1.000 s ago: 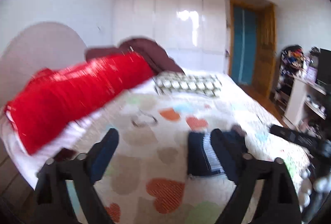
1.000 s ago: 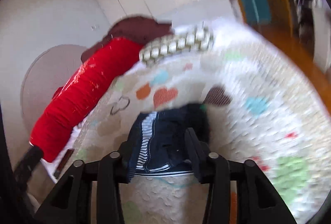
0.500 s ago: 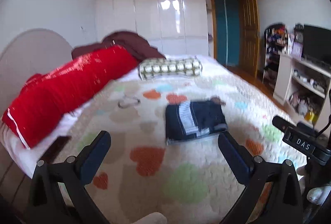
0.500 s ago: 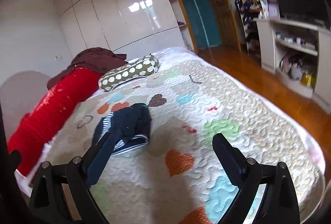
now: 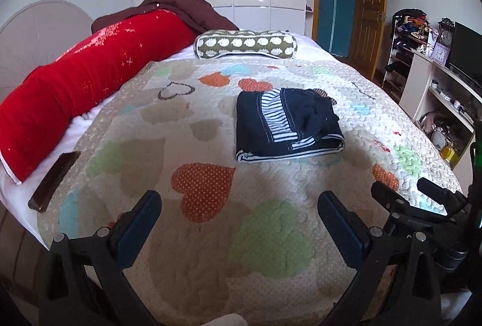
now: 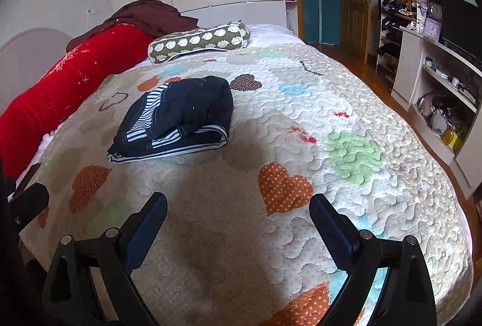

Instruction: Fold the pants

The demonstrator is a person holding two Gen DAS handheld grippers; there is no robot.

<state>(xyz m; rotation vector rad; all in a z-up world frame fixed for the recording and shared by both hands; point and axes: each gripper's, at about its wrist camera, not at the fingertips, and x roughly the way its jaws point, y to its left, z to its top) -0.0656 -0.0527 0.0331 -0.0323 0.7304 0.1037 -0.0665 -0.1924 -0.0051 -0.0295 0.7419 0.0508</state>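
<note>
Pants (image 5: pixel 287 122), one folded bundle; two tongs, both agape.

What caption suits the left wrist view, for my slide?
Folded pants lie on the heart-patterned quilt beyond the open left gripper.

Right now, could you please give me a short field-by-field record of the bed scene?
pants: folded navy pants with striped trim, lying flat on quilt
surface: heart-patterned quilt
left tool: left tool open, holding nothing, apart from pants
right tool: right tool open, holding nothing, apart from pants
beyond pants: green bolster
bed's left edge: red pillow
</note>
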